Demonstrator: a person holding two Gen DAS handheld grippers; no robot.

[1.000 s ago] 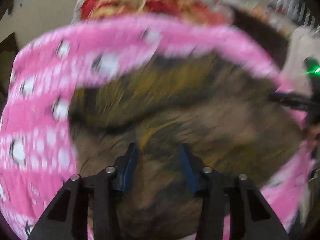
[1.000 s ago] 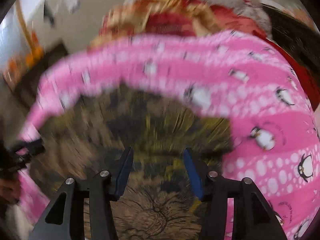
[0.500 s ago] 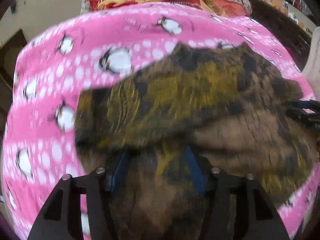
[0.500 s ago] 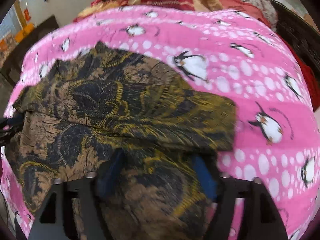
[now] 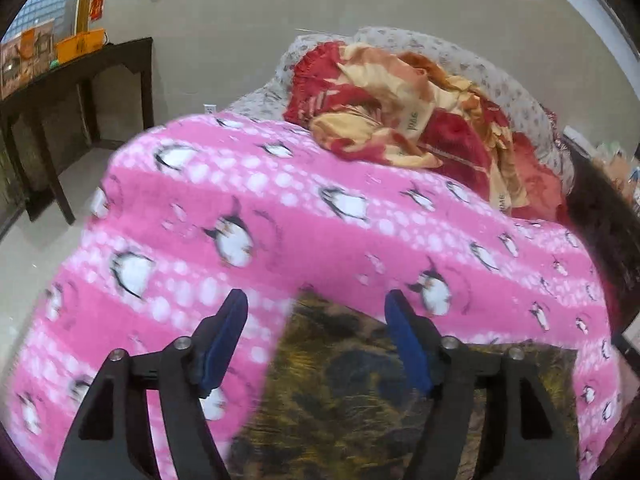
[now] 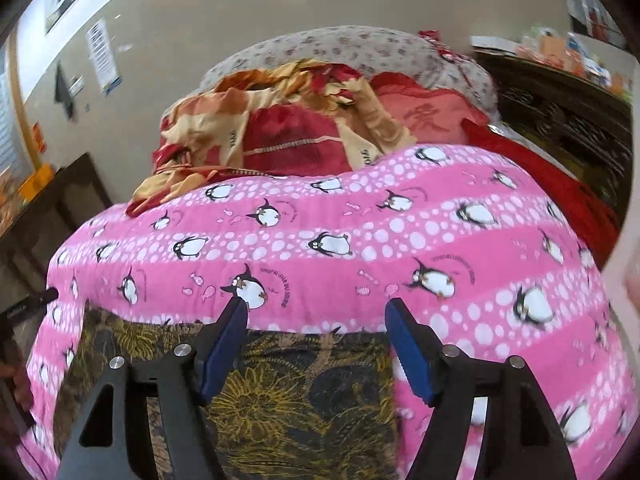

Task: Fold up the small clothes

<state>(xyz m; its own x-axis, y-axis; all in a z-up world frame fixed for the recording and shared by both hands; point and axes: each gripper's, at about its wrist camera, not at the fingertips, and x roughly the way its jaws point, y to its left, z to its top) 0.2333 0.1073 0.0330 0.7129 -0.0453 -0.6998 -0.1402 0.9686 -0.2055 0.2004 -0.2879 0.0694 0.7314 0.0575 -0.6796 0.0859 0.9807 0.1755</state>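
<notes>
A brown, black and yellow patterned garment lies folded flat on the pink penguin blanket, near its front edge. It also shows in the right wrist view. My left gripper is open and empty, raised above the garment's far left part. My right gripper is open and empty, above the garment's far right edge. Nothing sits between the blue pads of either one.
A crumpled red and cream blanket lies at the far end of the bed, against a grey floral cushion. A dark wooden table stands to the left. Dark carved furniture stands to the right.
Both grippers let go of the garment, opened and pulled back and up. The garment's near half now lies folded over on the blanket.
</notes>
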